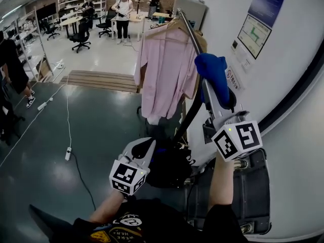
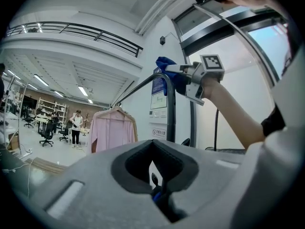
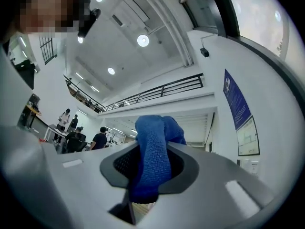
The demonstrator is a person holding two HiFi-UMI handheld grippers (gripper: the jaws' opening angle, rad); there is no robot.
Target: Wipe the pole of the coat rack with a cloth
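The coat rack's black pole (image 1: 188, 116) rises and bends into a grey top rail (image 1: 186, 27), where a pink shirt (image 1: 162, 70) hangs. My right gripper (image 1: 211, 92) is shut on a blue cloth (image 1: 212, 75) and presses it against the pole just below the bend. In the right gripper view the cloth (image 3: 152, 149) bulges out between the shut jaws of the right gripper (image 3: 152, 163). My left gripper (image 1: 147, 147) hangs lower, left of the pole, shut and holding nothing. The left gripper view shows its shut jaws, the left gripper (image 2: 152, 149), the pole (image 2: 170, 113) and the cloth (image 2: 167, 70).
A black bag (image 1: 169, 167) sits at the rack's foot and a dark suitcase (image 1: 248, 191) stands at the right. The white wall (image 1: 293, 85) with posters (image 1: 255, 32) is close behind the rack. A cable with a power strip (image 1: 68, 153) crosses the floor. Wooden steps (image 1: 101, 80) and people (image 1: 123, 14) are farther off.
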